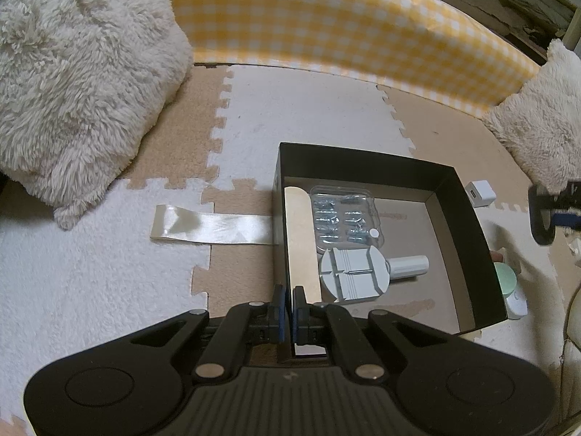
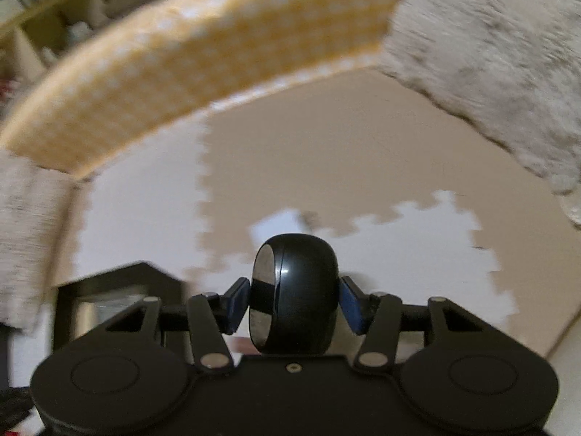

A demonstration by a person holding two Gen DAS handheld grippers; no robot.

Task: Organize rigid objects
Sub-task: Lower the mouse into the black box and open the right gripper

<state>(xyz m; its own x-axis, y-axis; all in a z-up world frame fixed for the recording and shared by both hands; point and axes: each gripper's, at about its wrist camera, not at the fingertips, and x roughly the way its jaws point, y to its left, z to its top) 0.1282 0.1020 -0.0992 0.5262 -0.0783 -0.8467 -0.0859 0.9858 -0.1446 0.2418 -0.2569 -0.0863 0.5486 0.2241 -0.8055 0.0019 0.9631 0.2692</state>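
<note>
Beige and white puzzle mats [image 1: 109, 290] cover the floor. My left gripper [image 1: 287, 309] is pinched onto the black box [image 1: 468, 225] near wall. My right gripper [image 2: 294, 303] clamps a glossy black rounded object [image 2: 294, 290], held above the floor.

Yellow-white gingham panel [image 1: 345, 25] across top. Cream shaggy cushion [image 1: 80, 72] upper left. Beige-white puzzle mat [image 1: 254, 127]. Black box [image 1: 468, 218] centre right. Glossy black rounded object [image 2: 294, 294], blue pads [image 2: 350, 305].

Left wrist looks steeply down, close over the black box [image 1: 468, 214]; right wrist looks low across the floor; both share the gingham panel [image 1: 326, 18] at twelve o'clock.
</note>
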